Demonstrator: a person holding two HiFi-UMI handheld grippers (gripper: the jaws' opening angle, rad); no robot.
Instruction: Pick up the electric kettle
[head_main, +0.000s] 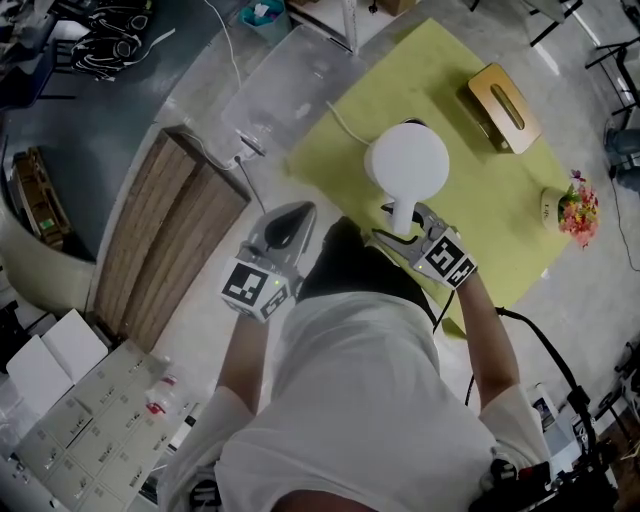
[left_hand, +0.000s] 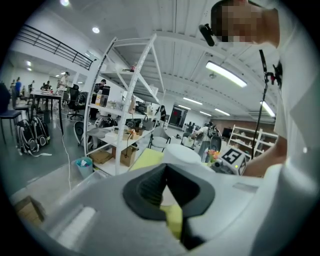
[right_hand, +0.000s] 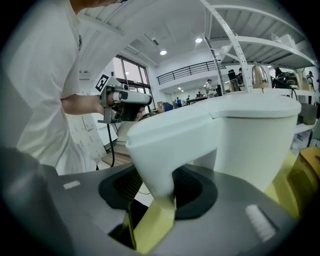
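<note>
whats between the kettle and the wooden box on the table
Nothing stands there. In the head view, only bare yellow-green tablecloth separates the kettle from the wooden box.

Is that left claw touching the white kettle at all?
Apart. The head view shows the left claw well short of the kettle, with a clear stretch of yellow table between them.

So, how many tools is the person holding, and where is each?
2. The left tool hangs over the floor beside the yellow table; the right tool is at the kettle, its handle between the jaws.
</note>
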